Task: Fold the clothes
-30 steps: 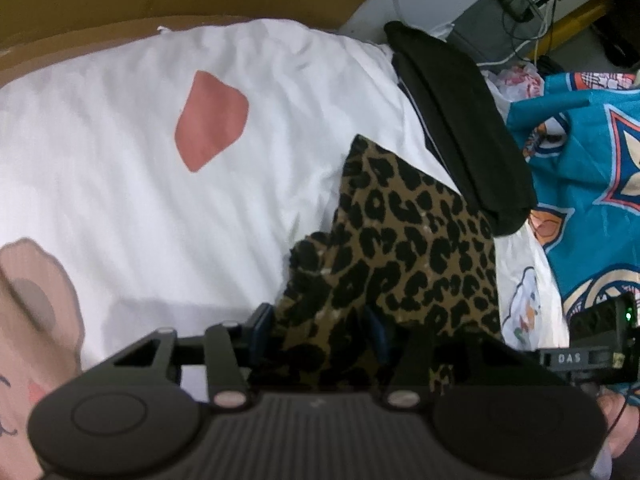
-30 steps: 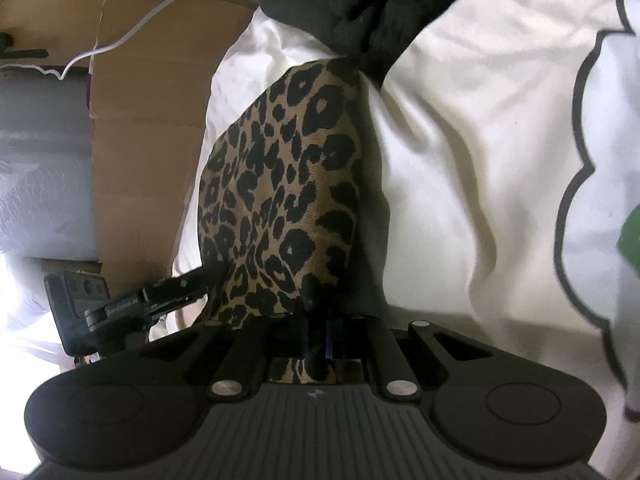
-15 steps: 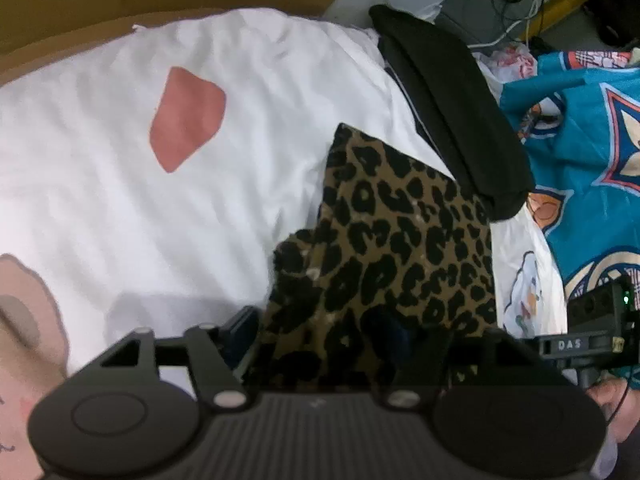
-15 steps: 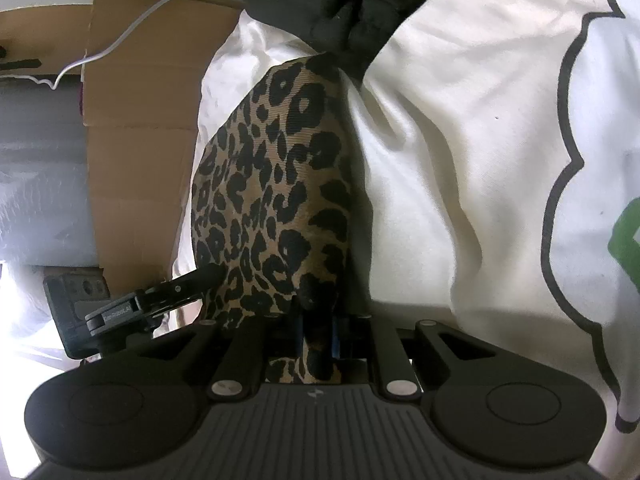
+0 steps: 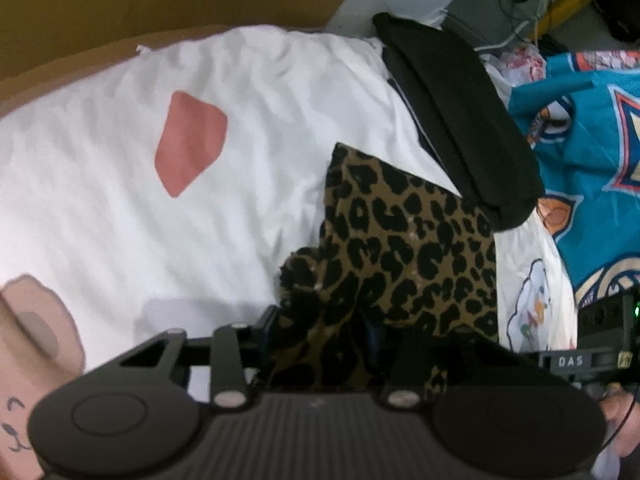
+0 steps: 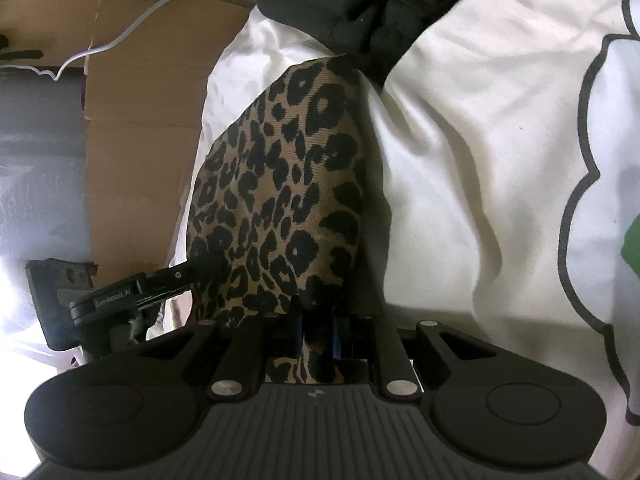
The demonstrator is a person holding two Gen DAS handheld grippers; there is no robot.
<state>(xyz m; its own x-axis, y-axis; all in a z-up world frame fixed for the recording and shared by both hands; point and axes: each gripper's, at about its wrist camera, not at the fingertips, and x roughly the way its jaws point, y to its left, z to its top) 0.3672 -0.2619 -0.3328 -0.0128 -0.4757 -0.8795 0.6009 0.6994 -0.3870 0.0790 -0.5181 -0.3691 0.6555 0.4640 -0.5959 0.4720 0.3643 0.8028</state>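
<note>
A leopard-print garment (image 5: 400, 240) lies folded into a narrow strip on the white printed sheet (image 5: 160, 240). My left gripper (image 5: 320, 324) is at one end of it, jaws closing, with bunched fabric filling the gap and the left pad against it. My right gripper (image 6: 317, 328) is at the other end of the leopard-print garment (image 6: 288, 180). Its jaws are opening, and a dark fold of fabric sits loosely between the blue pads. The left gripper's body (image 6: 132, 296) shows at the left of the right wrist view.
A black garment (image 5: 460, 112) lies folded just past the leopard strip, and its edge (image 6: 360, 0) touches the strip's far tip. A teal printed fabric (image 5: 592, 160) lies to the right. Cardboard (image 6: 136, 140) and a white cable (image 6: 120, 40) border the sheet.
The left jaws spread wider around the bunched fabric, then narrowed again. The right pads, pinched tight on the fold before, have drawn slightly apart. Neither hand has shifted much.
</note>
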